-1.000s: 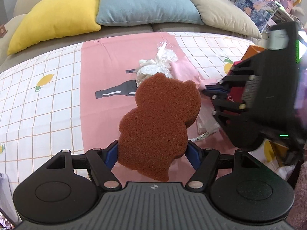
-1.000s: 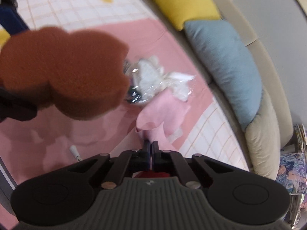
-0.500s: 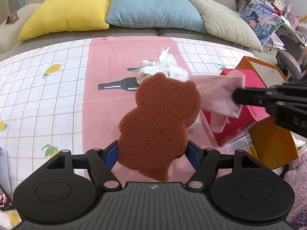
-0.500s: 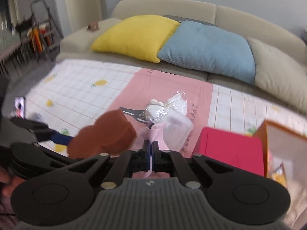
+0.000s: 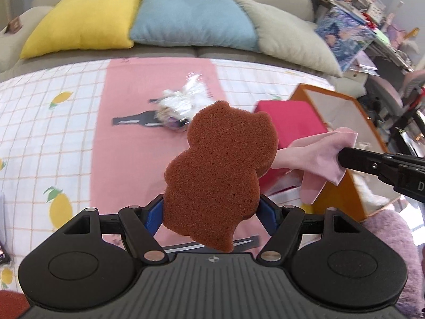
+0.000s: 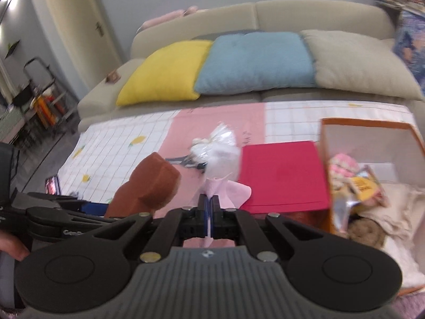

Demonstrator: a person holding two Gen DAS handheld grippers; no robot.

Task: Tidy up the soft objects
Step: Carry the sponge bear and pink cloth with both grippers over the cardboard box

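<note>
A brown bear-shaped sponge (image 5: 220, 175) stands upright between the blue pads of my left gripper (image 5: 212, 212), which is shut on its lower half above the pink strip of the tablecloth. The same sponge (image 6: 148, 188) shows at the left of the right wrist view. My right gripper (image 6: 209, 207) is shut on a thin pink cloth (image 6: 233, 190), which hangs limp from the tips. In the left wrist view the right gripper (image 5: 342, 156) holds that pink cloth (image 5: 318, 156) in the air to the right of the sponge, in front of the boxes.
An open orange box (image 6: 366, 125) holding soft toys and packets stands at the right, with a red box (image 6: 281, 175) beside it. A clear plastic bag (image 6: 217, 143) lies mid-table. Three cushions (image 5: 191, 18) line the sofa behind. A purple rug (image 5: 393, 234) lies by the table edge.
My right gripper rose off the table with the pink cloth, rolled level and swung towards the boxes. My left gripper lifted a little with the sponge.
</note>
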